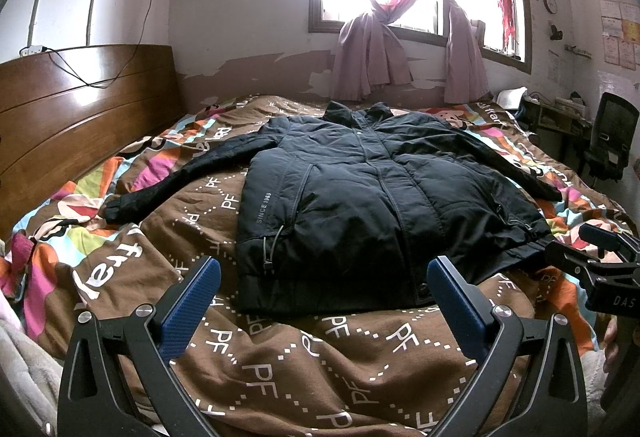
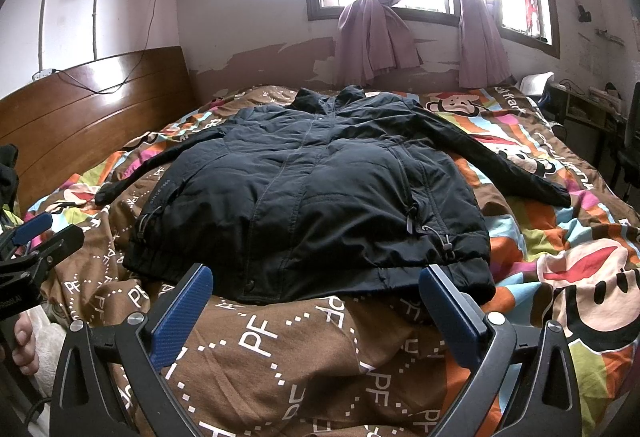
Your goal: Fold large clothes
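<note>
A black padded jacket (image 1: 360, 193) lies flat and face up on the bed, zipped, collar toward the window, both sleeves spread out to the sides. It also shows in the right wrist view (image 2: 312, 197). My left gripper (image 1: 324, 269) is open and empty, just short of the jacket's hem, left of its middle. My right gripper (image 2: 316, 277) is open and empty, just short of the hem toward its right corner. The right gripper also shows at the right edge of the left wrist view (image 1: 600, 257); the left gripper shows at the left edge of the right wrist view (image 2: 36, 237).
The bed has a brown patterned quilt (image 1: 320, 357) with bright cartoon prints. A wooden headboard (image 1: 72, 117) stands on the left. A window with pink curtains (image 1: 400, 17) is behind. A desk and black chair (image 1: 612, 133) stand at the right.
</note>
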Demonstrator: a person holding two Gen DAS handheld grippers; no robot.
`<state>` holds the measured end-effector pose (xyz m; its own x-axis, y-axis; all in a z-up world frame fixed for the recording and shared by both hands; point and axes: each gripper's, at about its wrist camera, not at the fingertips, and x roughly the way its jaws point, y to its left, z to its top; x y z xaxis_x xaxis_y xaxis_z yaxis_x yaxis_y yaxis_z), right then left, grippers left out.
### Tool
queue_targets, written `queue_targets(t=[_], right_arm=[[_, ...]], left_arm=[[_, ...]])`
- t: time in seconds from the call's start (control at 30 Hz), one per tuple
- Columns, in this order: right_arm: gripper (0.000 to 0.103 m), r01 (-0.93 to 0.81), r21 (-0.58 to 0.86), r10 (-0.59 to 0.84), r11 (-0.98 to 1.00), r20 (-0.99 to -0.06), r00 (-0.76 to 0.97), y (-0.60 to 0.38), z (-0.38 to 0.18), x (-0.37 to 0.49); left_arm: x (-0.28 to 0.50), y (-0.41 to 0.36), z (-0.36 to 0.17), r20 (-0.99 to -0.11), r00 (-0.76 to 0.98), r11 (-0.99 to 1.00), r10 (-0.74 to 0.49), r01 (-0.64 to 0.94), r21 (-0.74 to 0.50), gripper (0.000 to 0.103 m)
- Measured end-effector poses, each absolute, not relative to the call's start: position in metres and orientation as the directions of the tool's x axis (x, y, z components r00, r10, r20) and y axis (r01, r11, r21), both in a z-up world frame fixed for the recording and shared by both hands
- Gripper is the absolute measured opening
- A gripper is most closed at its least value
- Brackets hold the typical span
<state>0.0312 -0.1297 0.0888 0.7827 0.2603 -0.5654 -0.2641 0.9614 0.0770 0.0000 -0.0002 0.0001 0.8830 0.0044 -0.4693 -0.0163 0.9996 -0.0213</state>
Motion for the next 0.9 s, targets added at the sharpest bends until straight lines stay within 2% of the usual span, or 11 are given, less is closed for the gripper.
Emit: queue_targets(t=[0.63,0.8,0.9], right_arm=[[0.103,-0.259,0.079,0.257,0.963,-0.568,0.782,-0.129,0.088,0.03],[0.103,-0.24,0.109,0.256,0.965,-0.597,0.761,-0.133,0.084,0.034],[0.103,-0.218,0.146,0.261,0.965,-0.613,0.746,-0.137,0.089,0.042]], left_arm=[[0.001,0.001,0.001,-0.477,0.879,1.0,0.011,-0.024,-0.02,0.102],[0.015,0.001,0.011,-0.515,0.857,1.0,0.006,-0.009,-0.003,0.102],[0.023,0.004,0.024,-0.507,0.862,1.0,-0.008,0.015,0.008,0.102]])
